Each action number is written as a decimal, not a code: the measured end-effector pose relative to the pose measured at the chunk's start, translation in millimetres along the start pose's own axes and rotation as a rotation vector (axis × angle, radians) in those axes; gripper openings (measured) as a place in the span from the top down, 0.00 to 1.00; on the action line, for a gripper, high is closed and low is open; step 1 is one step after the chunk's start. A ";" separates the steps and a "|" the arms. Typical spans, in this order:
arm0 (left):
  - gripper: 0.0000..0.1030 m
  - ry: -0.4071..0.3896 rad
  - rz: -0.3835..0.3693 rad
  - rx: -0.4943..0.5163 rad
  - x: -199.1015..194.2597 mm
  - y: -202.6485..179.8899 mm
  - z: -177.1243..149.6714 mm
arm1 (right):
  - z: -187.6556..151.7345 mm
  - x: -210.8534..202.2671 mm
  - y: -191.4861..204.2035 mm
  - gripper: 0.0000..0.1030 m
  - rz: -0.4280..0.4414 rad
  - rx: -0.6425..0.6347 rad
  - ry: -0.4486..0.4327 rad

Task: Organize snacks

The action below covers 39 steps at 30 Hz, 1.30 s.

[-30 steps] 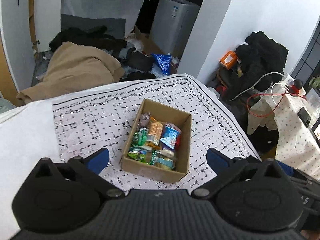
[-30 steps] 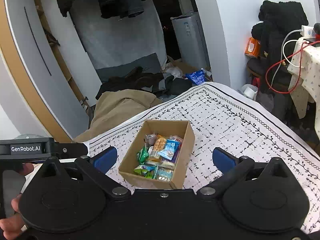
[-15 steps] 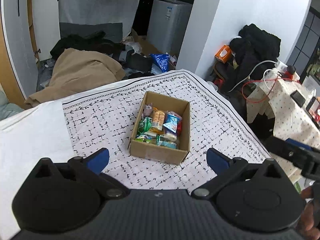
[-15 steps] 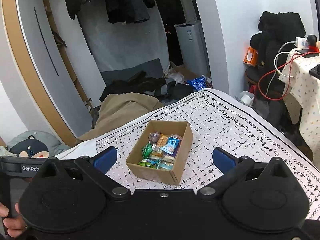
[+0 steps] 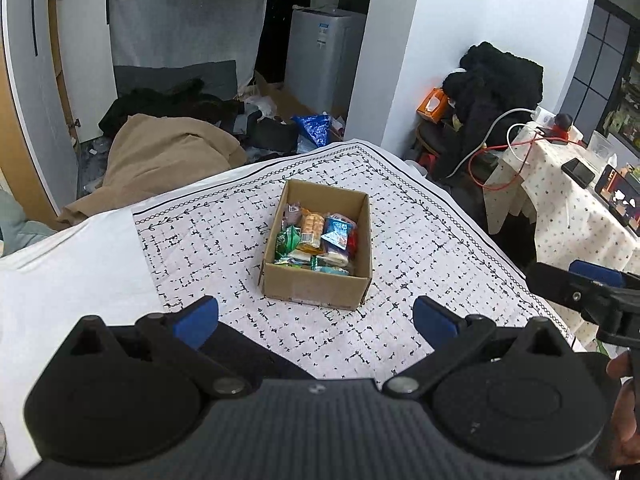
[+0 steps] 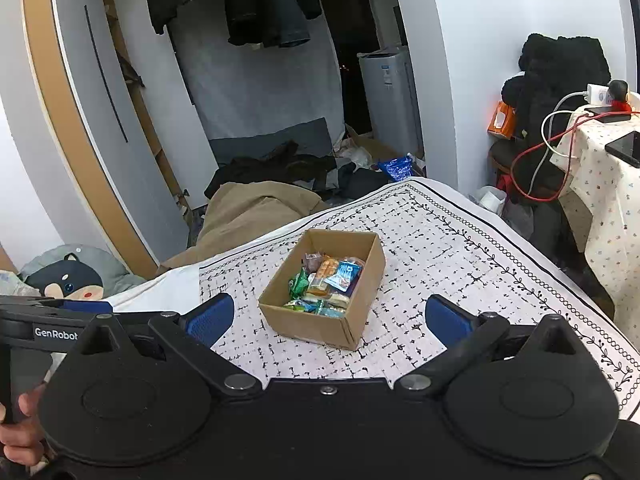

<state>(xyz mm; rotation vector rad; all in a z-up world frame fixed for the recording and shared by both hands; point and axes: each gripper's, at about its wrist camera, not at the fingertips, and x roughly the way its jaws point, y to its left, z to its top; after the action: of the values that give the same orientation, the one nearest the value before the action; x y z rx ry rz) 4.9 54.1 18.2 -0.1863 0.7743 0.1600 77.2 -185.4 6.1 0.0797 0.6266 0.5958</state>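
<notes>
Cardboard box [image 5: 316, 280] of snacks [image 5: 316, 240]: mid-bench on patterned cloth [image 5: 420, 248], long axis running away from both viewpoints. Left hand-held gripper [image 5: 316, 320] and right hand-held gripper [image 6: 326, 318]: fingers spread, empty, short of box; nearer one unclear.

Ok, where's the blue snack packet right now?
The blue snack packet lies in the cardboard box on the patterned cloth, toward its right side, beside the orange packet, centred ahead in both wrist views.
</notes>
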 end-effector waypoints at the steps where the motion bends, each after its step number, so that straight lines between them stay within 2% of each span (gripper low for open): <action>1: 0.00 -0.003 0.001 0.004 -2.3 -0.5 -1.2 | -0.7 -1.8 0.3 0.00 0.000 -0.001 -0.003; 14: 0.00 -0.030 0.005 0.018 -21.5 -4.7 -15.3 | -6.9 -20.3 -2.6 0.00 0.033 -0.010 -0.028; 39: 0.00 -0.040 0.009 0.005 -27.9 0.7 -15.4 | -8.9 -23.3 3.7 0.00 0.029 -0.020 -0.028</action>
<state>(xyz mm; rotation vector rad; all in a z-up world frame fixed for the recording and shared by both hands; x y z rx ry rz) -25.3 49.2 27.1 -0.1748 0.7360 0.1695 55.1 -196.0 12.1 0.0784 0.5931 0.6283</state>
